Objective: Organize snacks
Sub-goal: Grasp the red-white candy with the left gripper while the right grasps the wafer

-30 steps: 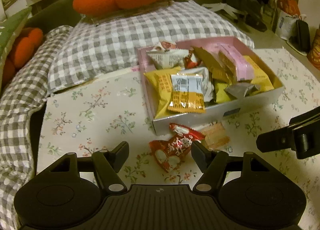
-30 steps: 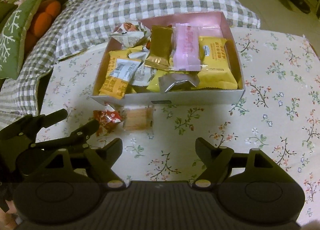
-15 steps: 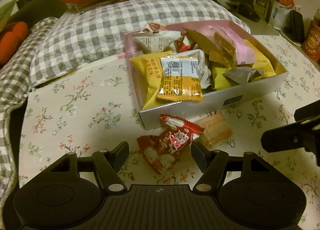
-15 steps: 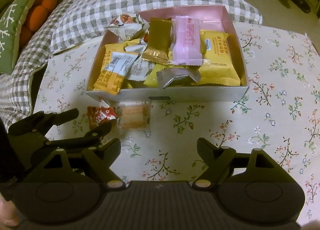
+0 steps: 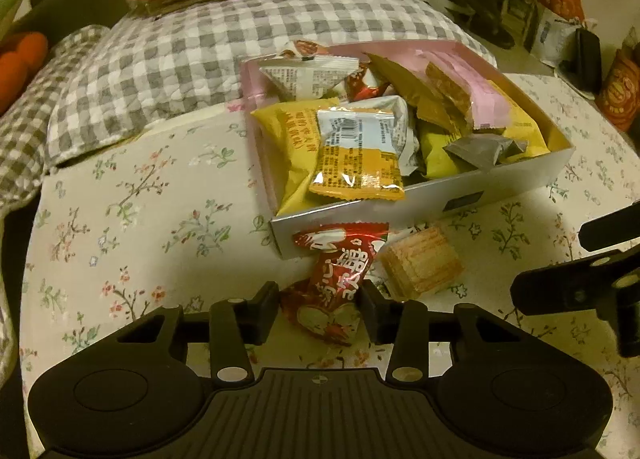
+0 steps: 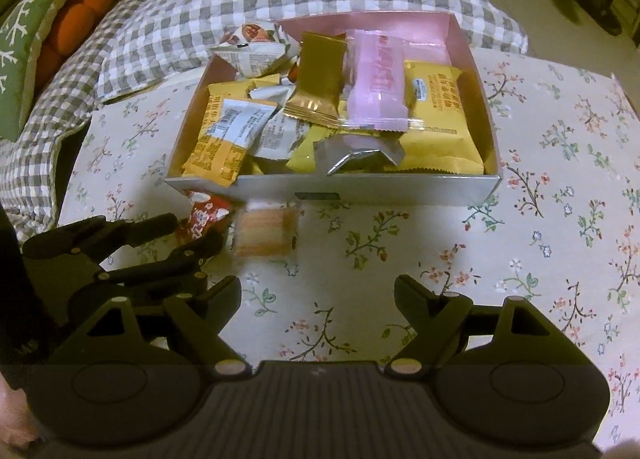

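Beside the box's [image 5: 420,207] near wall, the left gripper's [image 5: 318,305] just-closing jaws are pinching the red packet [image 5: 334,287] across its long axis; the right gripper [image 6: 318,295] is gaping empty.

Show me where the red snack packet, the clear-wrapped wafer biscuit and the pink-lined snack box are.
red snack packet [image 5: 336,283]: left wrist view, middle of the wrapper between the fingers.
clear-wrapped wafer biscuit [image 6: 264,233]: right wrist view, top face of the wafer.
pink-lined snack box [image 6: 400,191]: right wrist view, its grey front wall.
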The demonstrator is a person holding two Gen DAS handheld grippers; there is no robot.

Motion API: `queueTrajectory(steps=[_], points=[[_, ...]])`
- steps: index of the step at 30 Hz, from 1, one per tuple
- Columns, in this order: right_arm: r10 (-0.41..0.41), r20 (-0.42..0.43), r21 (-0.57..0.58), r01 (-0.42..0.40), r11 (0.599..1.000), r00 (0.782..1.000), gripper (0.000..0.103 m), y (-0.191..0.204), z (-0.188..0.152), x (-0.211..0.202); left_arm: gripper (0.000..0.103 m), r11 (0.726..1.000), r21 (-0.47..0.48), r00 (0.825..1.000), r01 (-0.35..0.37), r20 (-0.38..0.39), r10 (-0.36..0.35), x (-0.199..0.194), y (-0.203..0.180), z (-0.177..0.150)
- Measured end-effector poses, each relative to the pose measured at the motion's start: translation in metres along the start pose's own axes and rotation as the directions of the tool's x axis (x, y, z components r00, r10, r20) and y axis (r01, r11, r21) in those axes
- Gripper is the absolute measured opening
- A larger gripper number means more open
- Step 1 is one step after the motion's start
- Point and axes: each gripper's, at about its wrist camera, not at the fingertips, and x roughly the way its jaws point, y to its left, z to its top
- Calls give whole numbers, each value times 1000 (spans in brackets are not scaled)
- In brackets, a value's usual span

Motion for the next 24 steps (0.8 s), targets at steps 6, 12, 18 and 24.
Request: queueTrajectory(steps=[6,12,18,24], points=[[-23,4,-19,23,1000,1000,81,2,0,3,40,1000,-22,1000,7,-16,-7,-4,5,-4],[-53,32,-47,54,997,998,81,12,-1,8,40,997,-83,1000,10,-18,-12,-11,21,-7],[-58,67,-67,63,996,996,86,26,-2,15,40,988,-155,1000,-2,-18,-1,-19,40,-7],[-58,87,-70,64,995,994,88,39,-2,26,40,979,-199,999,-37,-28,32,-20,54,-10]])
